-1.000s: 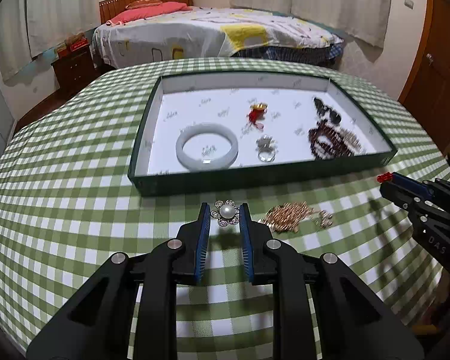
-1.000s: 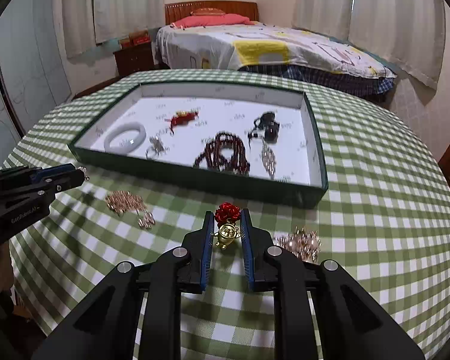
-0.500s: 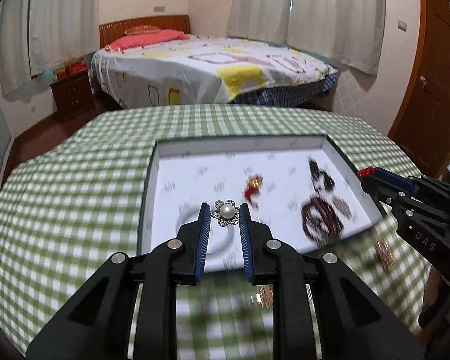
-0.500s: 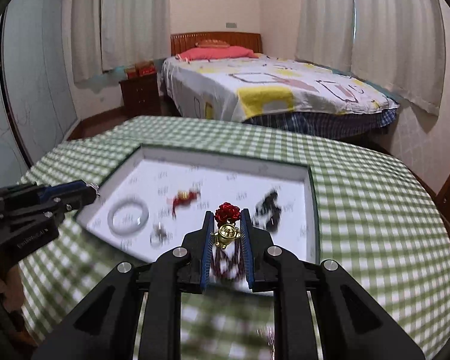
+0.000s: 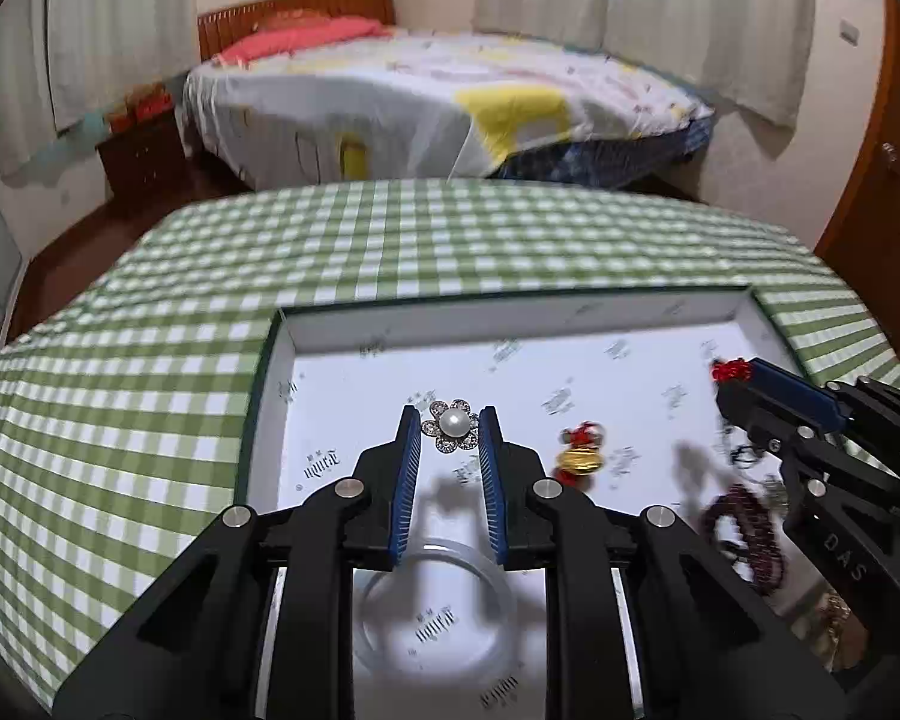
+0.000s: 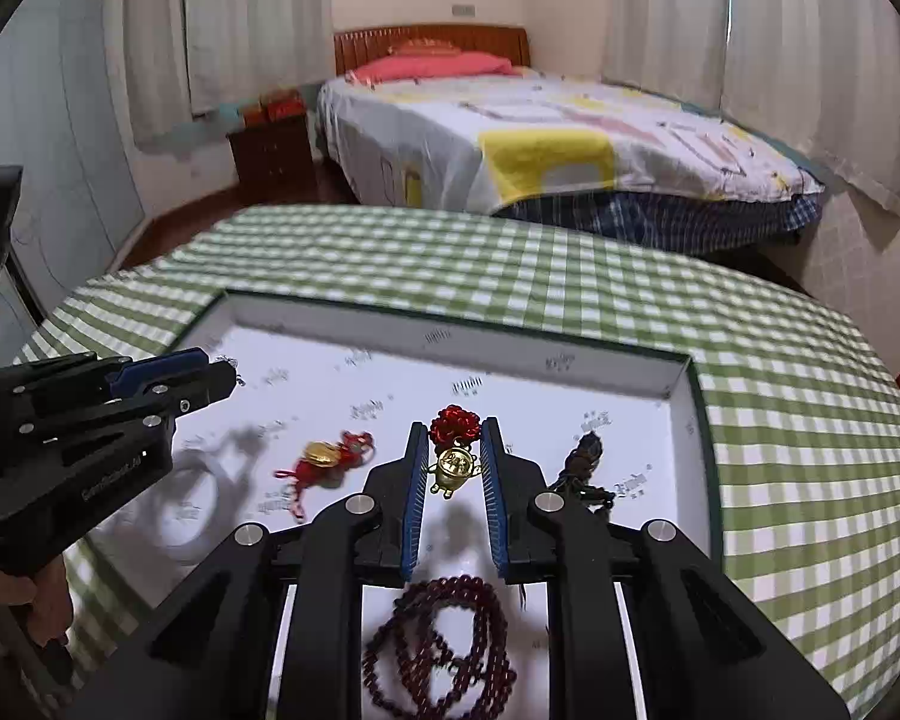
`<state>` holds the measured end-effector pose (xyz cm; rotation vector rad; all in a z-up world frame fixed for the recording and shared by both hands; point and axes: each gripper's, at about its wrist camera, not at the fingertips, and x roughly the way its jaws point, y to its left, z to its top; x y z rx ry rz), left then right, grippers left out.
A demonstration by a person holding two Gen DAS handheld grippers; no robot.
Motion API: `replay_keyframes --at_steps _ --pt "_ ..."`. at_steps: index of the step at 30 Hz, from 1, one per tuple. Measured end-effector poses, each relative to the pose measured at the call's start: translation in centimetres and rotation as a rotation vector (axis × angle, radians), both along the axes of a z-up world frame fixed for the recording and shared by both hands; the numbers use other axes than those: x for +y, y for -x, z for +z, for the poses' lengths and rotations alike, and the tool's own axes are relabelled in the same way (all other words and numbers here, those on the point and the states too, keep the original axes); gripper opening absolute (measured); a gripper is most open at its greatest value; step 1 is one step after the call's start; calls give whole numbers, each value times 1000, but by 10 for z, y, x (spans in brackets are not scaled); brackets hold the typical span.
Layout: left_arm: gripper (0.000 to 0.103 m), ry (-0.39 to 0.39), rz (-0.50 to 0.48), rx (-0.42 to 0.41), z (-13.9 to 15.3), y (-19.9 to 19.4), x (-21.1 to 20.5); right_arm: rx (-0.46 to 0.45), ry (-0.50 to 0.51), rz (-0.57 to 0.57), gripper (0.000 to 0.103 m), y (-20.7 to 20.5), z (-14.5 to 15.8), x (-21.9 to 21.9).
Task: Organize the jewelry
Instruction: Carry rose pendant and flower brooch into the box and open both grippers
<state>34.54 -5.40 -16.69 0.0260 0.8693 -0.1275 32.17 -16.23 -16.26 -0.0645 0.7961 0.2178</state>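
Note:
My left gripper (image 5: 449,429) is shut on a pearl flower brooch (image 5: 452,425) and hangs over the left half of the white tray (image 5: 330,333). My right gripper (image 6: 453,450) is shut on a gold pot charm with a red knot (image 6: 455,450), above the tray's (image 6: 570,354) middle. Inside the tray lie a pale bangle (image 5: 435,609), a red and gold charm (image 5: 579,453) (image 6: 327,462), a dark red bead bracelet (image 6: 444,651) (image 5: 744,531) and a dark pendant (image 6: 583,462). Each gripper shows in the other's view: the right one (image 5: 729,373), the left one (image 6: 225,373).
A green checked cloth (image 5: 150,360) covers the round table under the tray. Beyond the table stand a bed (image 5: 438,102), a dark nightstand (image 6: 270,150) and curtains. A wooden door (image 5: 876,180) is at the right. A hand (image 6: 36,606) holds the left gripper.
Both grippers moved forward from the table's near part to above the tray, each still holding its piece. The loose jewelry on the cloth has dropped out of view.

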Motion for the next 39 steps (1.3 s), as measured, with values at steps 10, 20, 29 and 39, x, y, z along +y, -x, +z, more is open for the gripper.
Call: replay_keyframes --at_steps 10,20,29,39 --pt "20 -3 28 103 -24 -22 11 77 18 -22 19 -19 -19 1" --pt "39 -12 18 103 -23 -22 7 80 24 -18 27 -20 -21 3" --pt "58 -10 26 77 -15 -11 6 45 3 -26 44 -9 -11 1" --pt "61 -2 9 13 10 29 0 -13 -30 -41 44 27 16 -10"
